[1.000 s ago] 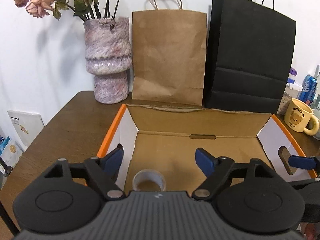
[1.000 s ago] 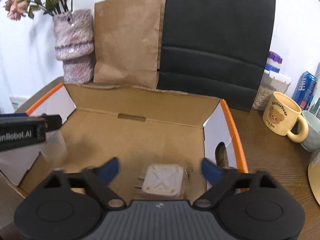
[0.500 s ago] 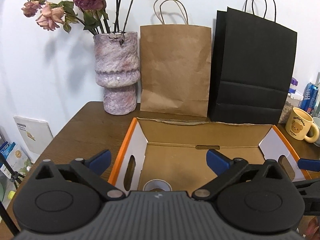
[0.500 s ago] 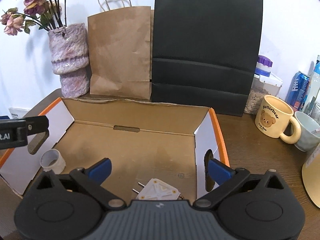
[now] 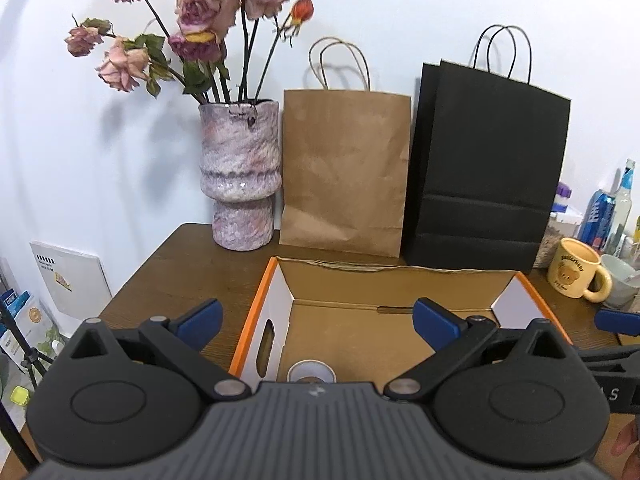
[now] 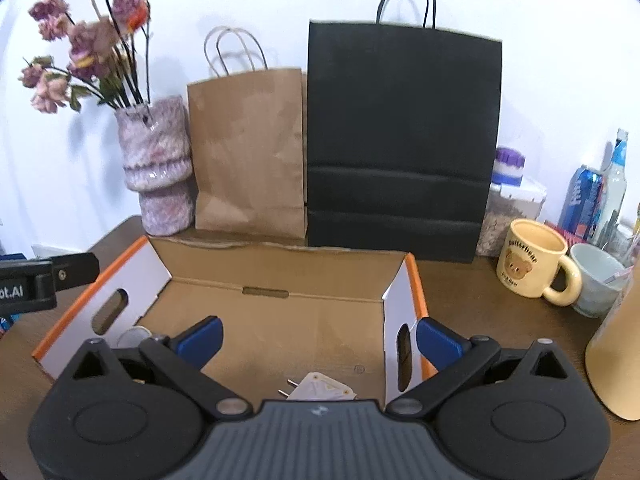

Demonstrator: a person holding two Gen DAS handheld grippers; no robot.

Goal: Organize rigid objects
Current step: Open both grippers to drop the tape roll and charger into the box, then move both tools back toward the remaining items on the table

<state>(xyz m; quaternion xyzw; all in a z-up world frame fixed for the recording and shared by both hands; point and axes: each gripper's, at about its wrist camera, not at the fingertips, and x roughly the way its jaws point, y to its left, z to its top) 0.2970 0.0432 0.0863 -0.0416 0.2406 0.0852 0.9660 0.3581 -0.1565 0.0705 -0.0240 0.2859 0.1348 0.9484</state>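
The left tongs (image 5: 316, 318) hang released and empty above the near left part of the cardboard box (image 5: 404, 280), blue fingertips (image 5: 200, 318) spread wide, one outside the box's left wall and one over its floor. Their own body cuts off the lower half of the tape roll (image 5: 311, 372), which lies on the box floor close to the left wall; in the right wrist view only a sliver of it shows behind a finger. The box sits on the brown tabletop (image 5: 176, 264) with bare wood along its left side. Behind it, left to right, stand one vase (image 5: 240, 176) of dried roses, one brown paper bag (image 5: 344, 168) and one black paper bag (image 5: 488, 168), all close to the box's far edge.

The right tongs (image 6: 318, 338) are likewise released and empty, one finger over the box floor and the other outside the right wall. One white plug adapter (image 6: 320, 390) lies on the floor near the right wall, its near part hidden by the tongs' body. Most of the floor between roll and adapter is open. Right of the box stand a yellow bear mug (image 6: 532, 262) and a pale cup (image 6: 596, 280), touching; the bottles behind are partly cut off
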